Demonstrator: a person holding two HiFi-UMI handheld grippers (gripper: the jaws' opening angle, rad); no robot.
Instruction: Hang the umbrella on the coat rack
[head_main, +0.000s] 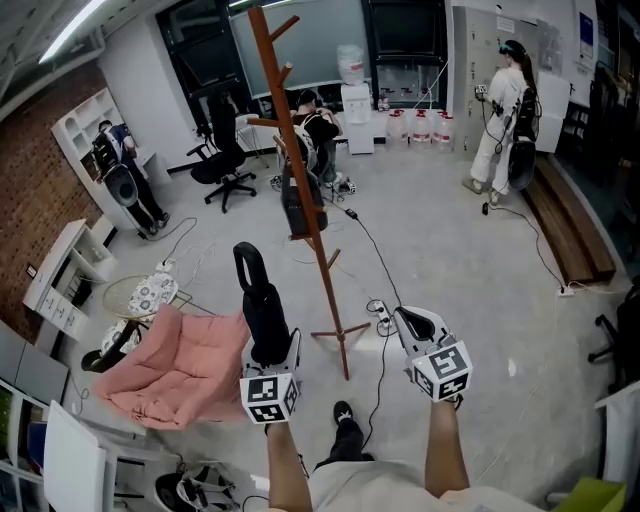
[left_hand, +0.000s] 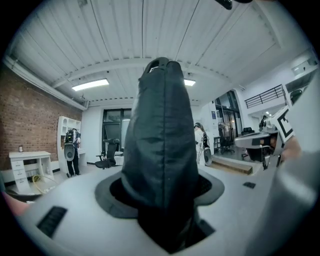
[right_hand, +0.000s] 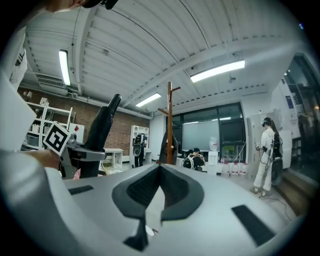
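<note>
Umbrella (head_main: 262, 305): black, folded, wrapped in a smooth fabric sleeve, with a looped handle at the top. It stands upright in the left gripper (head_main: 268, 350), whose jaws are clamped on its lower part.

Position: just left of the coat rack (head_main: 300, 170) and apart from it.

Right gripper (head_main: 415, 322): jaws together, nothing between them.

Coat rack: a brown wooden pole that stands free on the grey floor (head_main: 450, 250), with short pegs near the top and spread feet.

Clearance:
- A pink cushion (head_main: 180, 365) lies left of the umbrella.
- A power strip (head_main: 380, 315) and a cable (head_main: 372, 250) lie just right of the rack's feet.
- Open floor runs on the right as far as a wooden bench (head_main: 565, 225) by the wall.
</note>
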